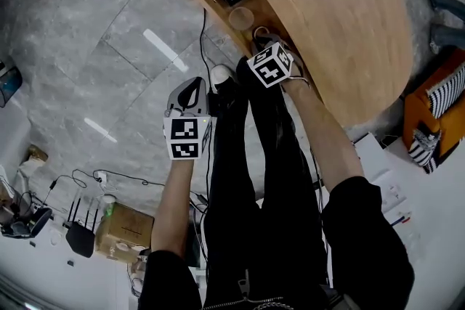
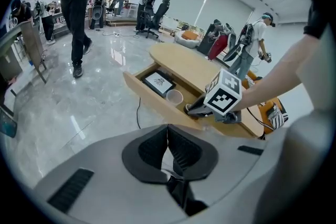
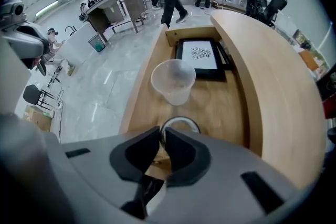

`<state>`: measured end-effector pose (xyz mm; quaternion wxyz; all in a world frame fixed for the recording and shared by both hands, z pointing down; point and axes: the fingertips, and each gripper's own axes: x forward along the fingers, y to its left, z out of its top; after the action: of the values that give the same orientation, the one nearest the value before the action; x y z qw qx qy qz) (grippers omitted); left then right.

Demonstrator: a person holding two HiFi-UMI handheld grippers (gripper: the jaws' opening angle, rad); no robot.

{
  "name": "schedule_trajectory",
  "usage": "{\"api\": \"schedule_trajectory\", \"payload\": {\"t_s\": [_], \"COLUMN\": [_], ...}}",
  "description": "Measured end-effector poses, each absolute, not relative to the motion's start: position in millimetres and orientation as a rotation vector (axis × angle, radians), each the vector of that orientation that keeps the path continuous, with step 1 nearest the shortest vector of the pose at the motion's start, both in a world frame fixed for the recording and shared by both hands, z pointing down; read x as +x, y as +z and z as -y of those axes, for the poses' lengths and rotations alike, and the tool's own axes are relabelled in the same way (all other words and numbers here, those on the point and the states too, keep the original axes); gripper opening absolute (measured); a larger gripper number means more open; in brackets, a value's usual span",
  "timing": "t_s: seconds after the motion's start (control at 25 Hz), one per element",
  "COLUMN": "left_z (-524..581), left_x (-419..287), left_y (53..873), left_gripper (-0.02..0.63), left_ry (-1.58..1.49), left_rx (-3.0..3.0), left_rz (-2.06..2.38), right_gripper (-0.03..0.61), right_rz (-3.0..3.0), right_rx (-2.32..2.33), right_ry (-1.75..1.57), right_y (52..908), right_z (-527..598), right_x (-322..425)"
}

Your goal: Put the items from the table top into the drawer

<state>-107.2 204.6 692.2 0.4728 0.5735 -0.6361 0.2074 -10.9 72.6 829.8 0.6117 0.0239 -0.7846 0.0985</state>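
Right gripper (image 3: 163, 136): jaws nearly together, pinching the rim of a ring-shaped object (image 3: 181, 123) inside the open drawer (image 3: 140, 89) | Drawer contents: clear plastic cup (image 3: 173, 81) just beyond the ring, framed picture (image 3: 200, 55) at the far end | Left gripper (image 2: 168, 131): jaws closed, empty, above the floor (image 2: 79, 113).

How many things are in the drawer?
3: framed picture at the far end, clear cup in the middle, ring pinched by the right gripper. More may hide under the tabletop.
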Motion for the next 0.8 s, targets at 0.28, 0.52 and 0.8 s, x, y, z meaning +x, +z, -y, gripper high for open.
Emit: {"api": "schedule_trajectory", "payload": {"t_s": [0.28, 0.52, 0.8], "left_z": [-208, -206, -201], "left_x": [-105, -104, -103], "left_y": [692, 689, 687], "left_gripper": [0.014, 0.014, 0.014], "left_ry": [0.506, 0.518, 0.525], "left_rx": [1.404, 1.426, 1.450], "left_rz": [1.559, 1.553, 1.559], "right_gripper": [0.043, 0.043, 0.043], "right_rz": [1.808, 1.831, 1.912], "right_rx": [0.081, 0.099, 0.188], "right_ry": [0.249, 0.276, 0.297], "right_y": [831, 824, 806], "right_z": [-71, -73, -65], "right_x": [-9, -10, -15]}}
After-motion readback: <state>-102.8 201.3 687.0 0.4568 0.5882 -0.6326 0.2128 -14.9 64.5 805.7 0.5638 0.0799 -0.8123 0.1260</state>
